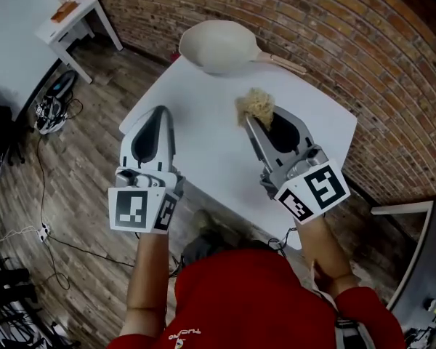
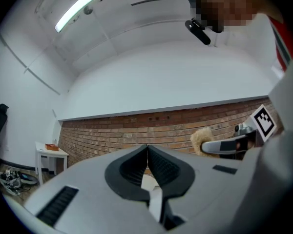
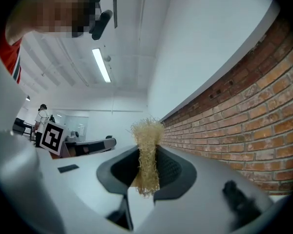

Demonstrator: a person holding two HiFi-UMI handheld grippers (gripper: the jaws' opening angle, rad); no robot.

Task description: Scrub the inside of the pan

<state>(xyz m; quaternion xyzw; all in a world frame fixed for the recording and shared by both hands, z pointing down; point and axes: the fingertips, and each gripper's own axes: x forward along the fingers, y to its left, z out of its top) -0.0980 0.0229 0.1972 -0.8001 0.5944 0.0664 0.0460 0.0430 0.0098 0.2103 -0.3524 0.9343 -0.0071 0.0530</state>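
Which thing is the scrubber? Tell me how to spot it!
Find the white table by the brick wall. Above it, the right gripper pinches the scrubber: a scruffy straw-coloured tuft, unlike the smooth cream pan further back.

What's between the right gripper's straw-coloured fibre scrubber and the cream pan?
Head view: only bare white table between straw-coloured fibre scrubber and cream pan.
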